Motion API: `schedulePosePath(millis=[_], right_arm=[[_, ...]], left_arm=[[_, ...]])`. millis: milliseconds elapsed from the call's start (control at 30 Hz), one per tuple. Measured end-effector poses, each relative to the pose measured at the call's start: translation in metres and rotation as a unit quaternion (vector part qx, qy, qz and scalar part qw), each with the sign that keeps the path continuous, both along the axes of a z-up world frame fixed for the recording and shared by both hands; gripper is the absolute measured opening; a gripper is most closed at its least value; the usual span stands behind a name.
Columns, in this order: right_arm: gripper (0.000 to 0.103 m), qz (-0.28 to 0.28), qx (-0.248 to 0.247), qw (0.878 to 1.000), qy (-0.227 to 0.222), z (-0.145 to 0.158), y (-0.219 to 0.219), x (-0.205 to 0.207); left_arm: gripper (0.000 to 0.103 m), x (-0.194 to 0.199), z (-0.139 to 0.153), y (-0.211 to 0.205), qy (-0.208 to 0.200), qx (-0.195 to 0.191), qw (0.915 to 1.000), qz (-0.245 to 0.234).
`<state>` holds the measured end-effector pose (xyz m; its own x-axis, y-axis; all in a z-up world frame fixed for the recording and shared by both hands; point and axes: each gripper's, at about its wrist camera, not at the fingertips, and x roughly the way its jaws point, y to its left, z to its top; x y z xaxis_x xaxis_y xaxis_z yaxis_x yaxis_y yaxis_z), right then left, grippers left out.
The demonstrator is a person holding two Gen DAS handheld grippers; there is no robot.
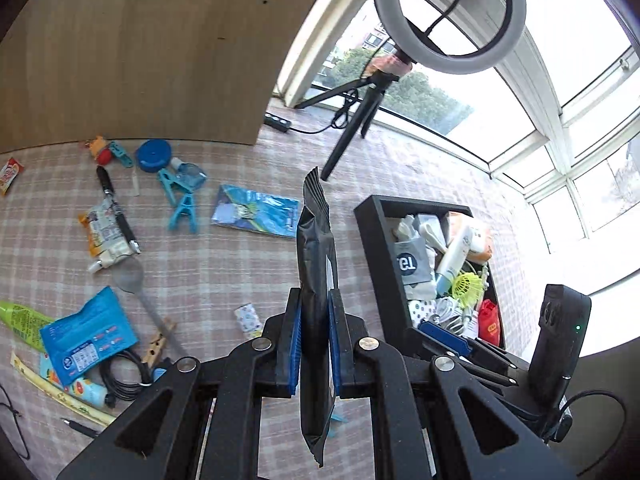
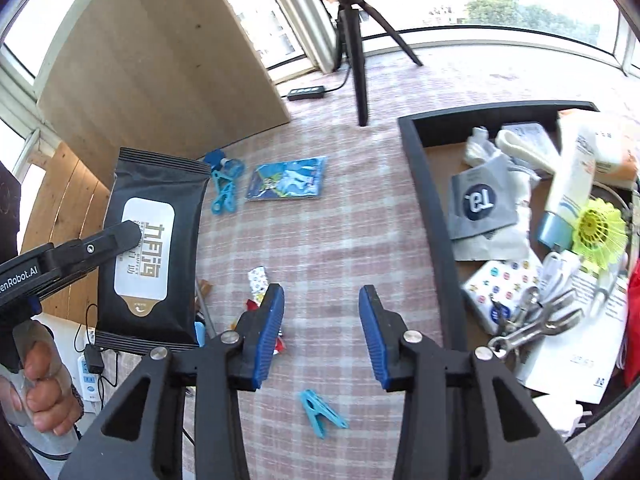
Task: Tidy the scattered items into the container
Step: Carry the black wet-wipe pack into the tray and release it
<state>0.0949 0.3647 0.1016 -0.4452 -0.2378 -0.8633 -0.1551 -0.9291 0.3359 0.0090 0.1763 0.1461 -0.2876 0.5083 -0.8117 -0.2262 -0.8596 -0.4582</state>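
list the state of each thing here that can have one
left hand-held gripper: shut on wipes pack
right hand-held gripper: open, holding nothing
wipes pack: lifted off the table, label flap closed
container: open-topped, partly filled
blue clip: lying on the cloth, jaws closed
ring light: off

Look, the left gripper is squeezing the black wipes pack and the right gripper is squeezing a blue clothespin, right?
Not quite. The left gripper does squeeze the black wipes pack, but the right gripper is open and holds nothing. The right wrist view shows the blue clothespin lying loose on the checked cloth.
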Motion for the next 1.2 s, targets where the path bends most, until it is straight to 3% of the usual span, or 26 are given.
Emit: schedulePosePath(millis=[167,367,400,467,567,867,1067,1200], right_arm=[[0.040,-0.073,-0.003,0.997,0.000,0.002,0.068,0.046],[0.041,-0.143,0.032,0.989,0.008,0.007,0.124,0.089],[0.041,-0.150,0.033,0.988,0.007,0.007,0.130,0.094],[0.042,-0.164,0.039,0.986,0.004,0.008,0.142,0.102],[0.045,-0.178,0.047,0.983,0.006,0.007,0.151,0.107],[0.048,-0.158,0.053,0.986,0.018,0.007,0.138,0.100],[0.049,-0.111,0.059,0.992,0.025,0.009,0.107,0.081],[0.051,-0.080,0.057,0.995,0.029,0.011,0.080,0.070]], left_arm=[[0.010,0.011,0.006,0.089,-0.001,0.011,0.9974,-0.071],[0.013,0.021,0.013,0.174,-0.004,0.037,0.9909,-0.130],[0.028,0.021,0.014,0.185,0.000,0.025,0.9907,-0.134],[0.047,0.021,0.016,0.199,0.016,0.003,0.9906,-0.136],[0.047,0.022,0.018,0.205,0.035,-0.013,0.9891,-0.142],[0.047,0.013,0.011,0.150,0.035,-0.038,0.9926,-0.109],[0.047,0.010,0.014,0.056,0.046,-0.068,0.9955,-0.047],[0.047,0.013,0.017,-0.020,0.061,-0.102,0.9928,0.006]])
